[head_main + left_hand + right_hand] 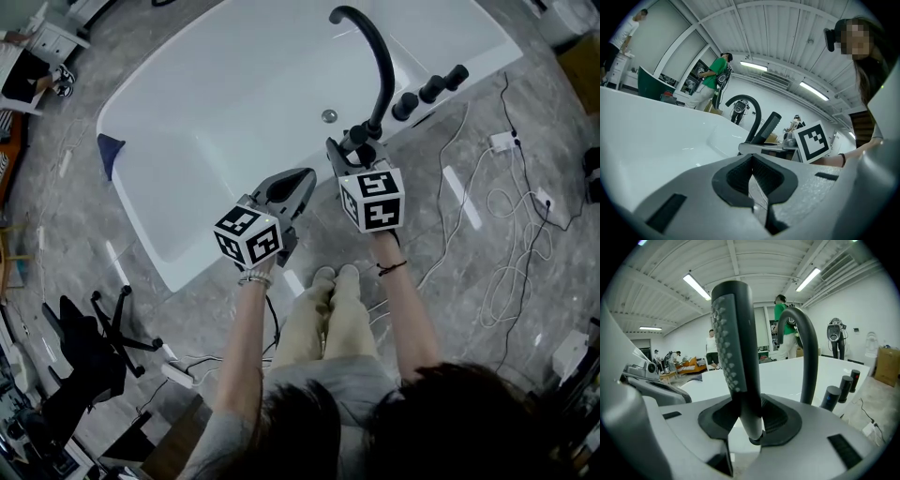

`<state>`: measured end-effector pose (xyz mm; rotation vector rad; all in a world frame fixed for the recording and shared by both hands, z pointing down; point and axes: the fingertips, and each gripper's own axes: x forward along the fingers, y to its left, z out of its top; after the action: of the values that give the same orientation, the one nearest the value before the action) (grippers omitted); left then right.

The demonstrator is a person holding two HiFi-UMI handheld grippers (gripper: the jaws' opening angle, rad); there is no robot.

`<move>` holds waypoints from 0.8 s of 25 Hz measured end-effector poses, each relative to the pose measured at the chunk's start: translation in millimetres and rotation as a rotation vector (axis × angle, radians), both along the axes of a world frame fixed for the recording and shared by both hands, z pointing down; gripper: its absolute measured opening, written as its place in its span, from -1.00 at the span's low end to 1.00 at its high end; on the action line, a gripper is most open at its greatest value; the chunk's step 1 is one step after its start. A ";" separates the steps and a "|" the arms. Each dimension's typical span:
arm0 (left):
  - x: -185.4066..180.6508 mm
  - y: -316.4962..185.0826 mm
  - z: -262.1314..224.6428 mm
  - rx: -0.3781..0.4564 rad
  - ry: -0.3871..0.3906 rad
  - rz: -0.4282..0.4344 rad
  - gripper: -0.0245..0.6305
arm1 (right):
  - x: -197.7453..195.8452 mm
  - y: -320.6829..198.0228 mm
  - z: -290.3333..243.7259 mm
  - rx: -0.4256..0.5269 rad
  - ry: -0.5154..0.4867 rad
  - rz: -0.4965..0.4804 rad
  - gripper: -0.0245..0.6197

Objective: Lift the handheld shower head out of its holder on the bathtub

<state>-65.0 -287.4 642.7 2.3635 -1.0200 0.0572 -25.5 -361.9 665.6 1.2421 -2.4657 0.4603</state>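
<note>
The black handheld shower head (736, 357) stands upright between the jaws of my right gripper (750, 420), which is shut on its handle just above the lower end. In the head view the right gripper (349, 159) holds the shower head (337, 152) over the tub's near rim, beside the base of the black curved spout (380, 56). The holder is hidden behind the gripper. My left gripper (298, 183) hovers to the left over the rim of the white bathtub (234, 84), jaws together and empty. The left gripper view shows the shower head (768, 127) past the left gripper (752, 180).
Three black knobs (429, 91) line the tub's rim right of the spout. A drain (328, 116) lies in the tub floor, and a blue cloth (110, 150) hangs at its left end. White cables (516, 244) trail over the floor at right. A black chair (94, 337) stands at lower left.
</note>
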 end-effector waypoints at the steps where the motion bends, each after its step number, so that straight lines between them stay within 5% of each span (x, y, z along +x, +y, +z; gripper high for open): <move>1: 2.4 0.6 -6.2 0.005 -0.003 0.007 -0.91 | 0.9 2.1 -6.9 0.005 0.005 -0.002 -0.52; 20: 37.5 -4.4 -135.4 0.144 -0.011 0.116 -0.91 | 47.9 8.9 -158.5 0.137 0.016 0.071 -0.53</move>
<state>-27.6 -291.8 507.3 2.5539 -0.9191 0.0410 22.5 -353.0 507.1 1.3854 -2.4816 0.3025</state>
